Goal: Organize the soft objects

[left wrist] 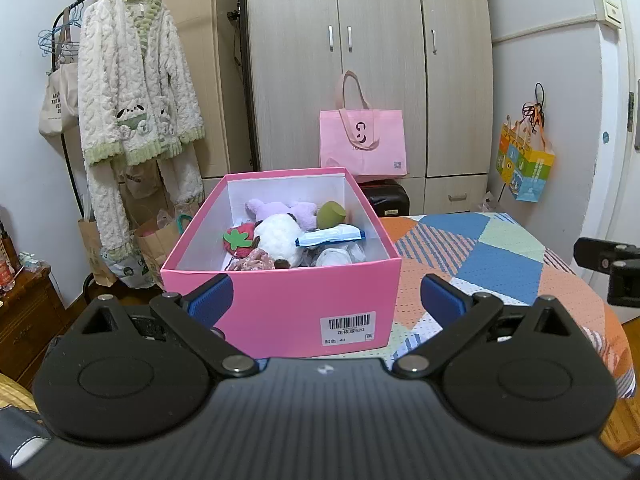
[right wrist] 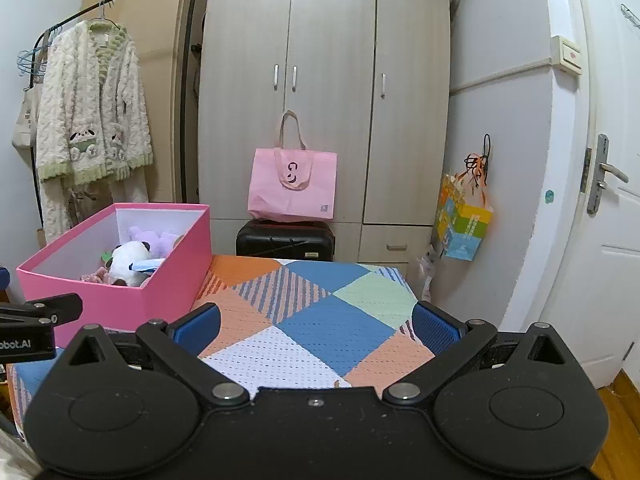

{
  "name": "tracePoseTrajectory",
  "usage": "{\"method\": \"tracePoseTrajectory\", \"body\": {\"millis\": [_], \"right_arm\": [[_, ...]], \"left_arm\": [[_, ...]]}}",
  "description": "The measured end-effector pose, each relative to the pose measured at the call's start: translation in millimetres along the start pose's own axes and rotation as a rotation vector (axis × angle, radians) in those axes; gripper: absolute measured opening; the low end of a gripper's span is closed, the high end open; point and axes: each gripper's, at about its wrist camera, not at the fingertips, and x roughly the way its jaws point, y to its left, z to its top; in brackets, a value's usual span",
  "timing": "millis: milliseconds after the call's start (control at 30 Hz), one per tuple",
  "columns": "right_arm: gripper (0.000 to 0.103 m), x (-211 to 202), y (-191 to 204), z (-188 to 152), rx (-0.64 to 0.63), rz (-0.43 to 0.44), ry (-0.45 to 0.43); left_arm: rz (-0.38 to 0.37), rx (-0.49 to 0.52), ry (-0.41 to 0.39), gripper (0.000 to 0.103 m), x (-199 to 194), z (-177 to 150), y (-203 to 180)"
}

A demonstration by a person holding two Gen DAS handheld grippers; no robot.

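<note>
An open pink box (left wrist: 280,304) stands on the patchwork-covered table (left wrist: 500,256). It holds soft things: a white plush (left wrist: 278,240), a purple plush (left wrist: 276,210), a red strawberry toy (left wrist: 239,236), a green beauty sponge (left wrist: 331,213), a blue-and-white tissue pack (left wrist: 330,236) and a pink fabric piece (left wrist: 254,262). My left gripper (left wrist: 326,296) is open and empty, just in front of the box's near wall. My right gripper (right wrist: 316,324) is open and empty over the table, to the right of the box (right wrist: 168,272). The white plush (right wrist: 130,258) shows there too.
A wardrobe (left wrist: 368,60) stands behind the table, with a pink tote bag (left wrist: 362,140) on a black suitcase (right wrist: 286,240). A clothes rack with a fluffy robe (left wrist: 132,92) is at the left, paper bags (left wrist: 156,240) below it. A door (right wrist: 608,200) is at the right.
</note>
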Motion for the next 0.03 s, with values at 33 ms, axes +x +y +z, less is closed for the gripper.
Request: {"method": "tracePoseTrajectory", "body": {"millis": [33], "right_arm": [[0.103, 0.1, -0.2, 0.0, 0.0, 0.001, 0.0]], "left_arm": [[0.001, -0.001, 0.0, 0.102, 0.0, 0.0, 0.0]]}}
